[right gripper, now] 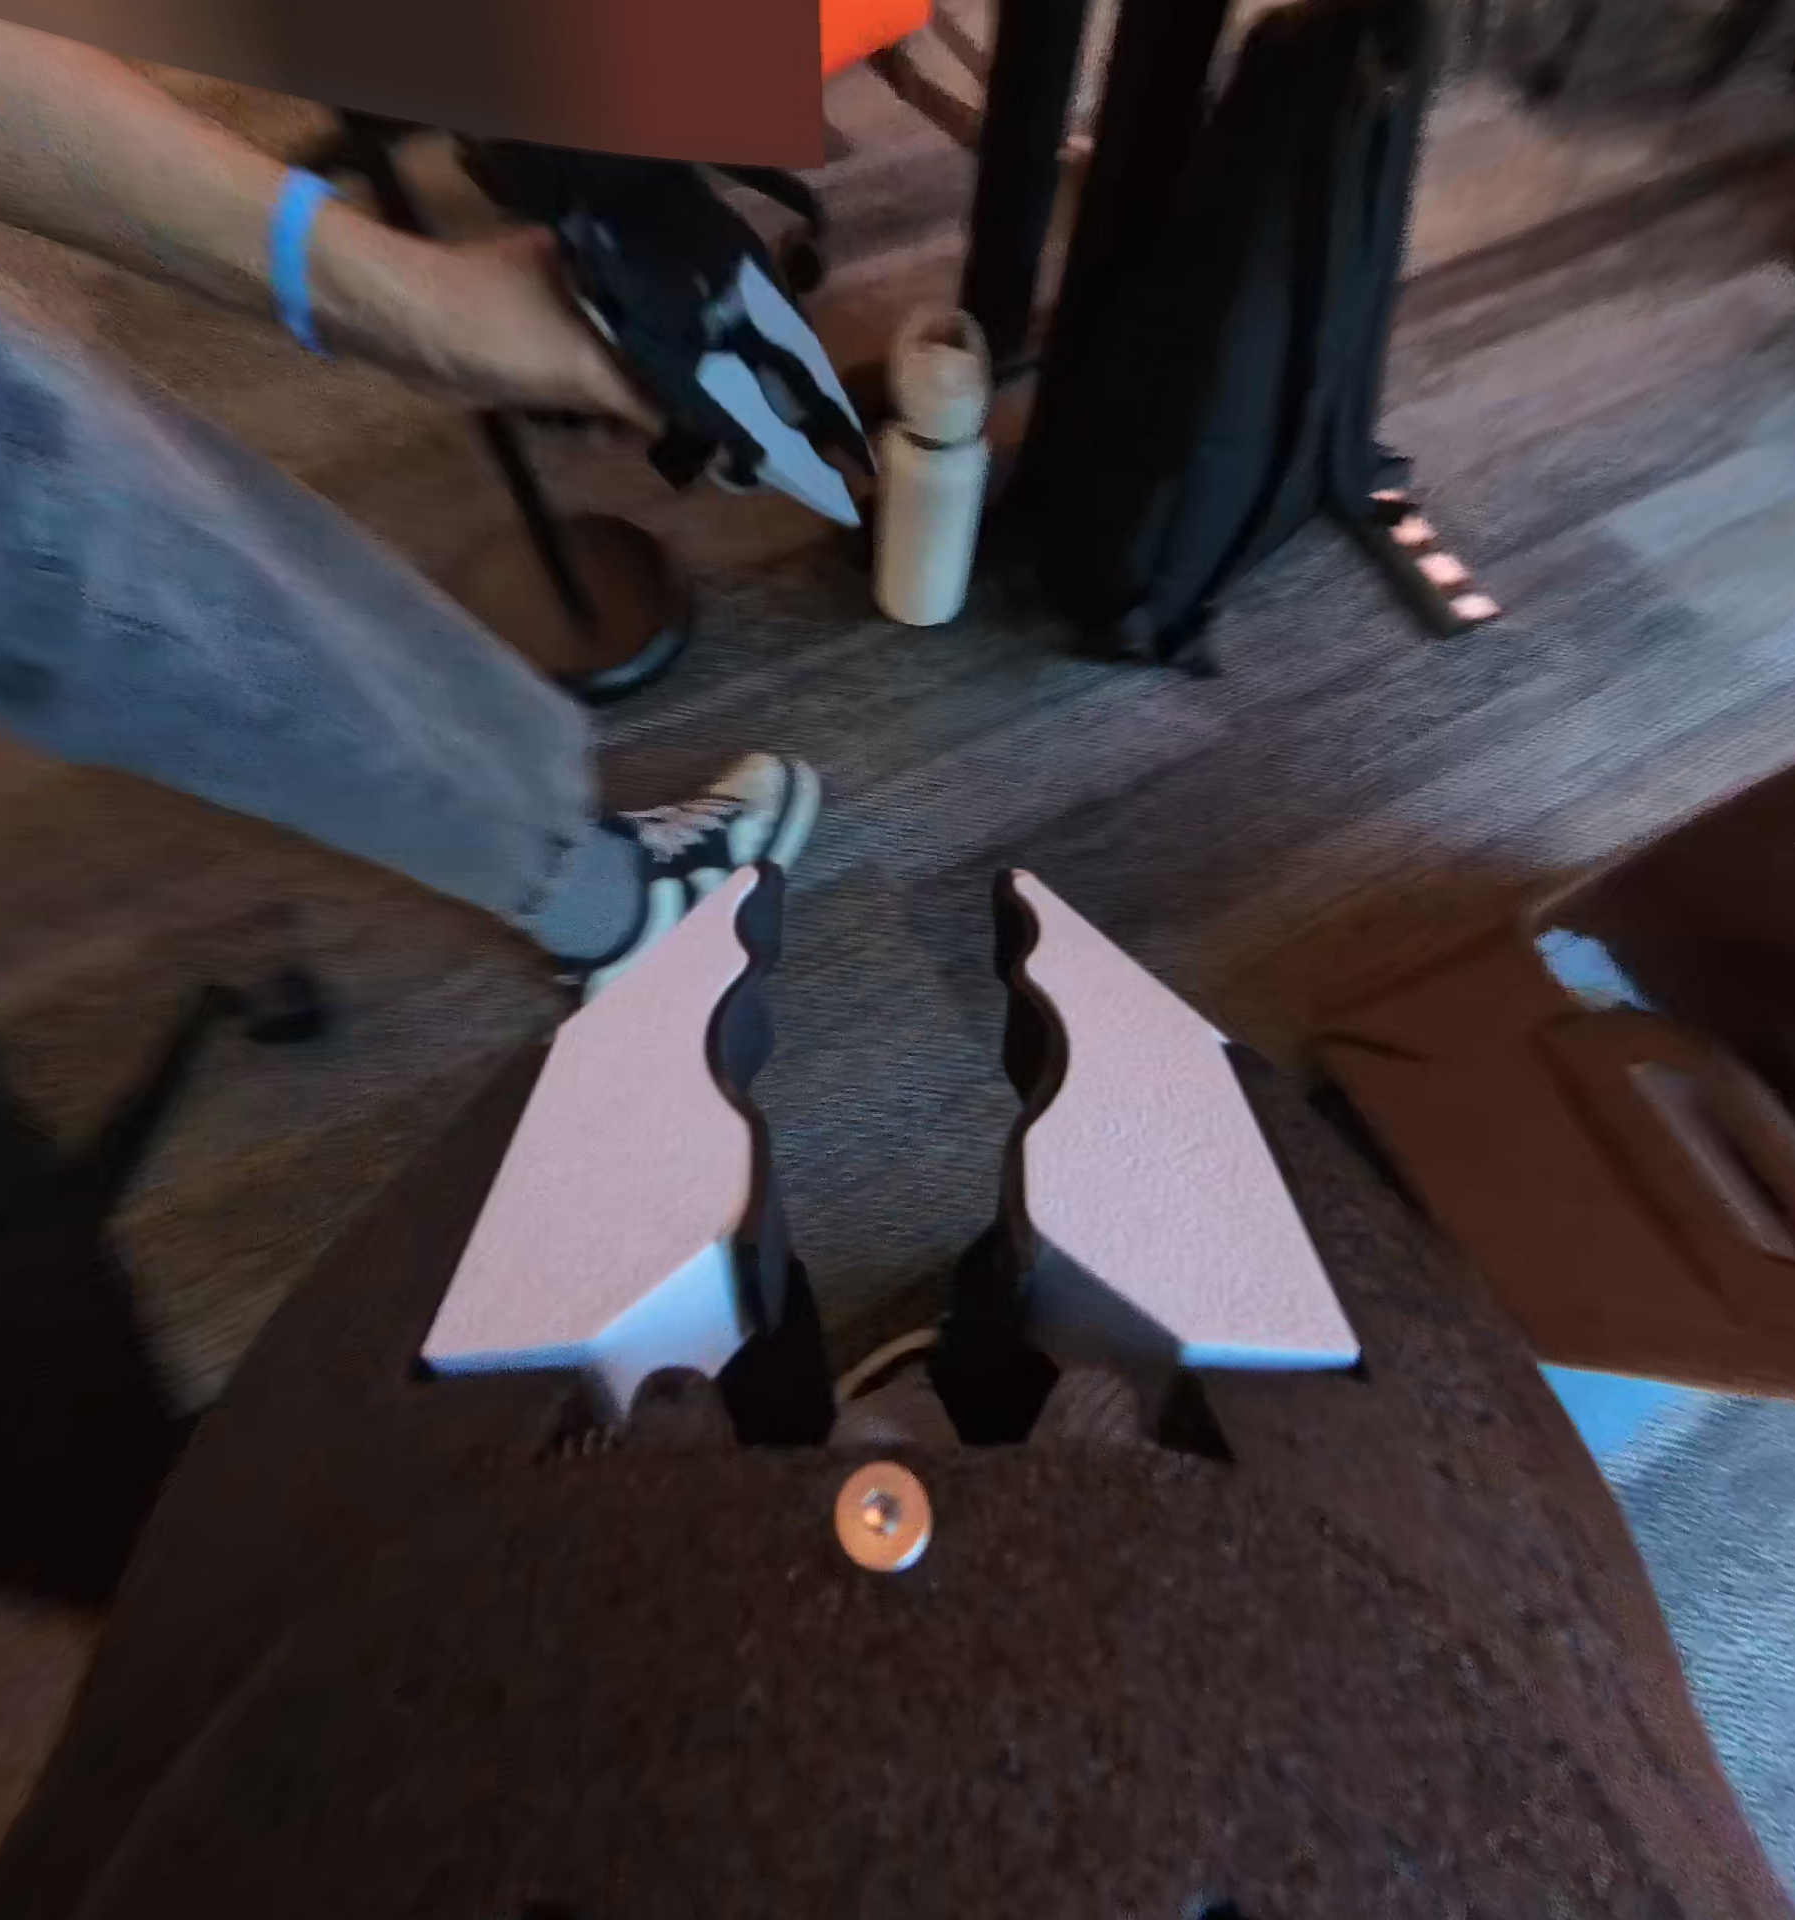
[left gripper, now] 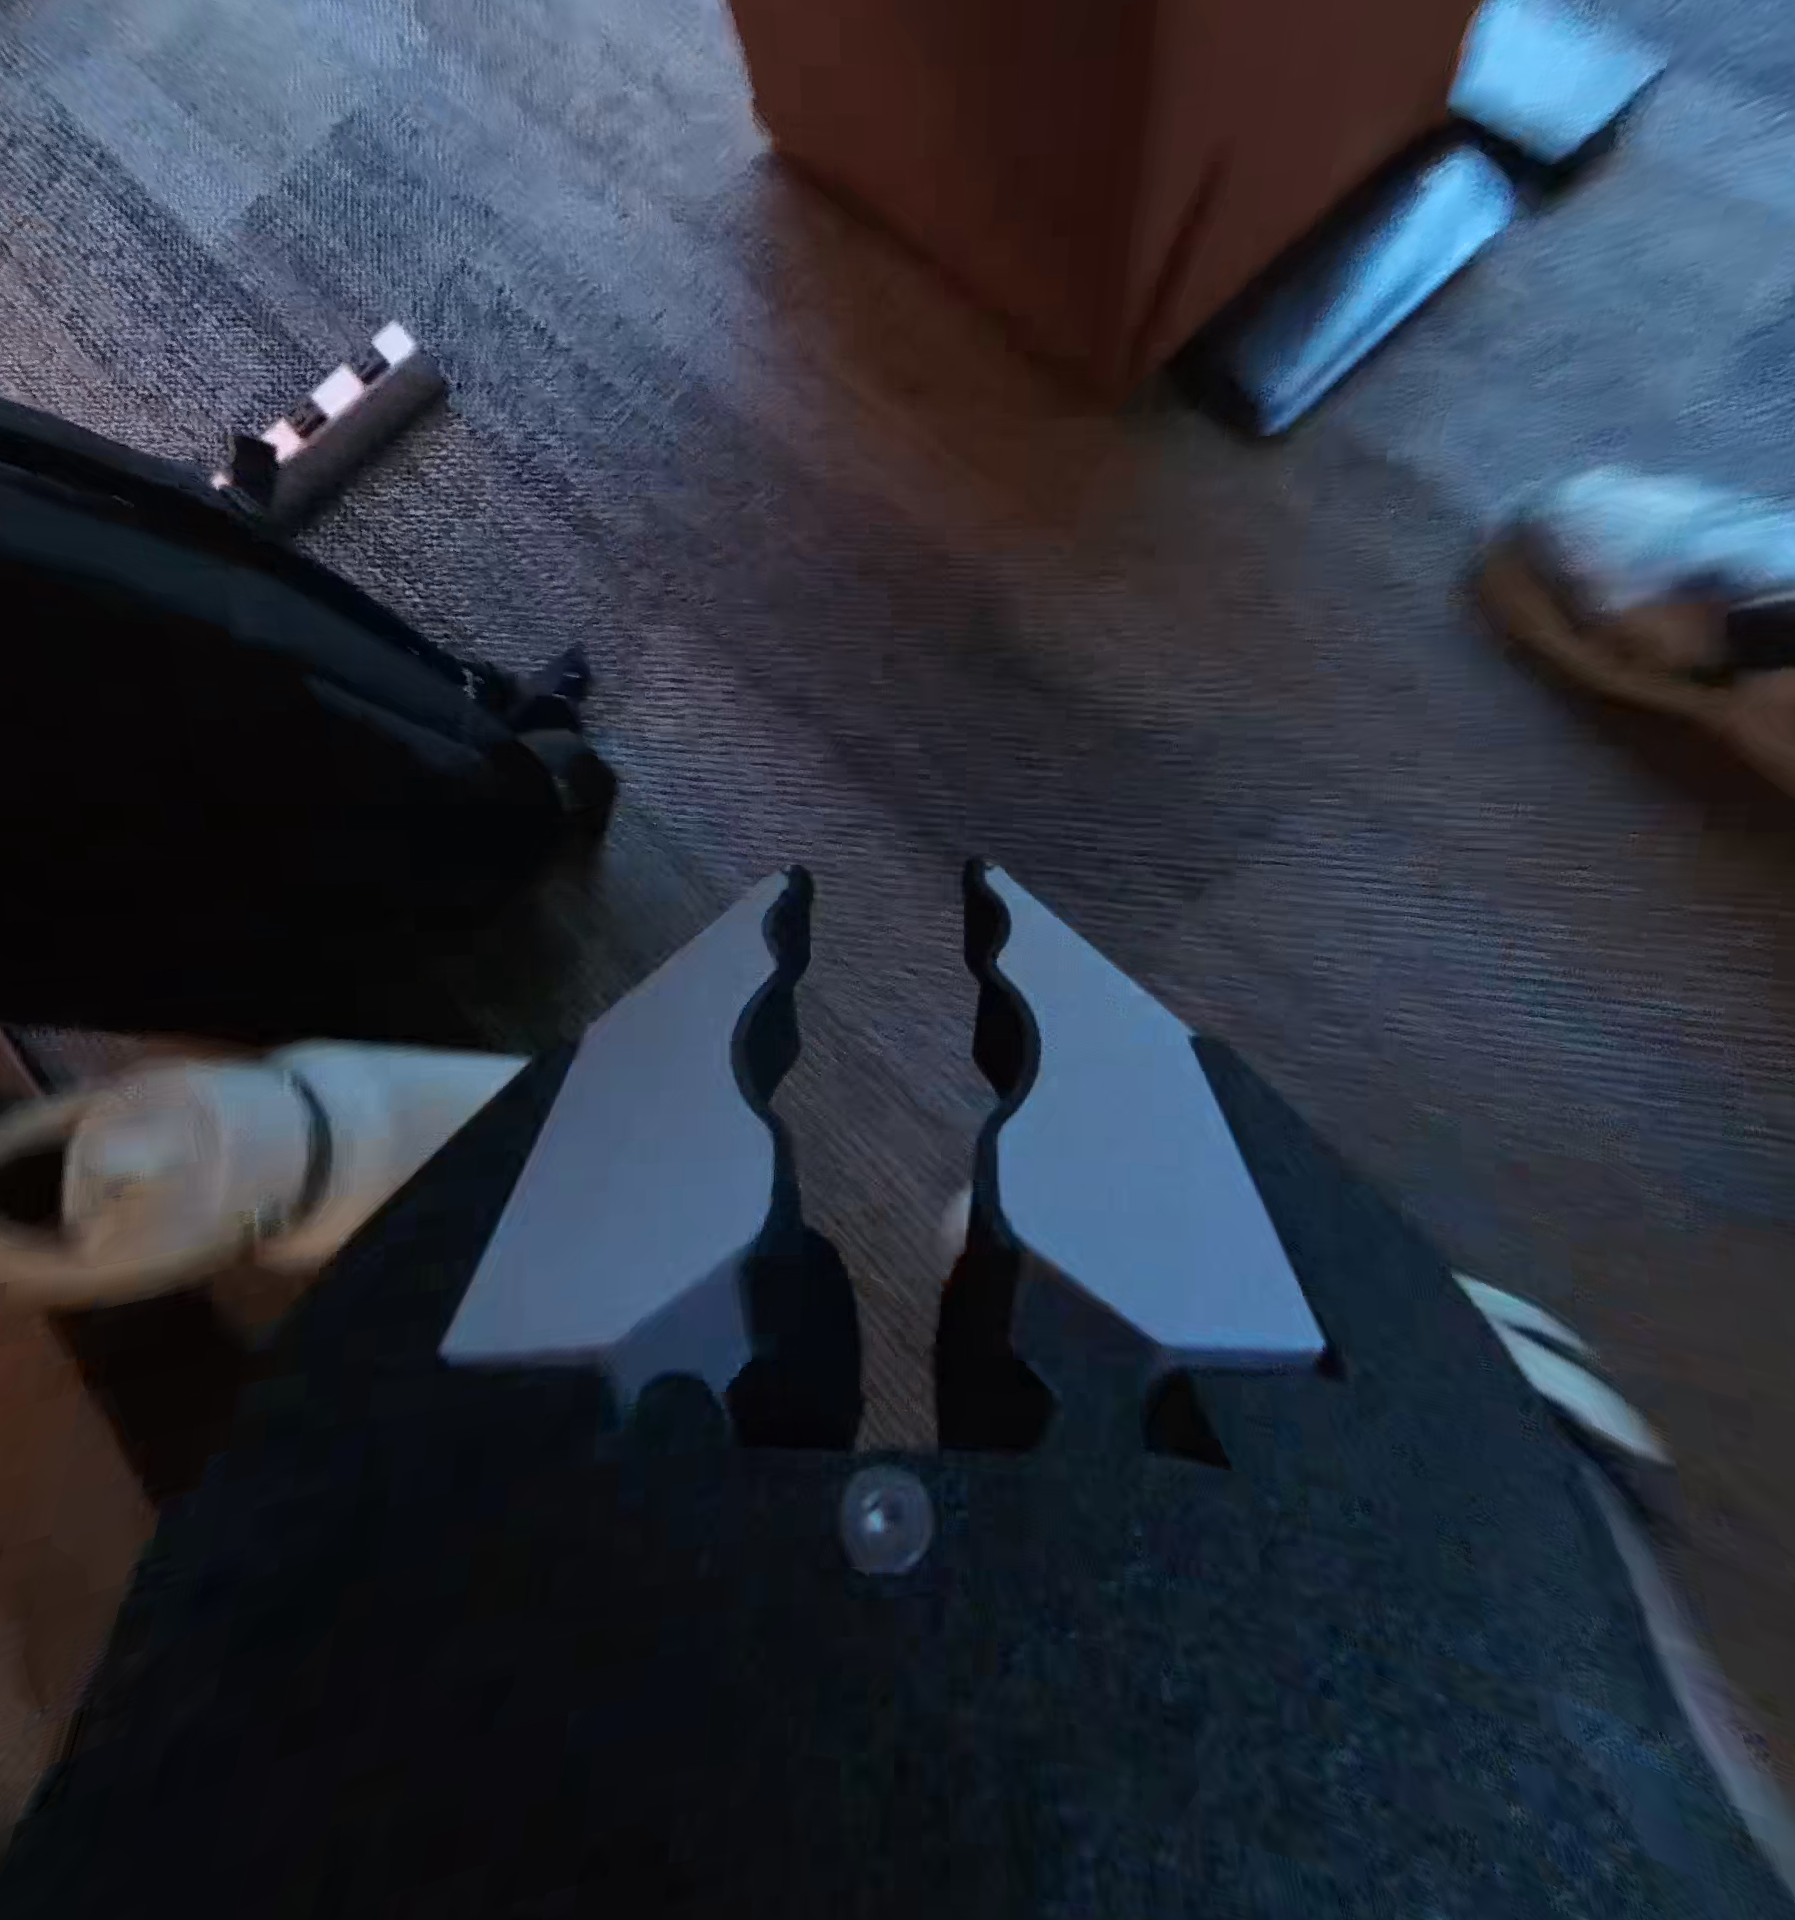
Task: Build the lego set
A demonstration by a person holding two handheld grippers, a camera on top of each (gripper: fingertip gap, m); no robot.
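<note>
Our left tongs (left gripper: 888,883) and right tongs (right gripper: 888,883) have black bodies, pale flat fingers with wavy dark inner edges, one round screw (right gripper: 882,1529). We wear a blue wristband (right gripper: 301,260), grey trousers (right gripper: 249,644), black-and-white sneakers (right gripper: 727,821).

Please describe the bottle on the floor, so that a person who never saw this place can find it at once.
In the right wrist view, find the tall black bag standing on the grey carpet. Immediately to its left stands the cream bottle, upright with a looped lid. It is the only pale, cylindrical thing there.
</note>
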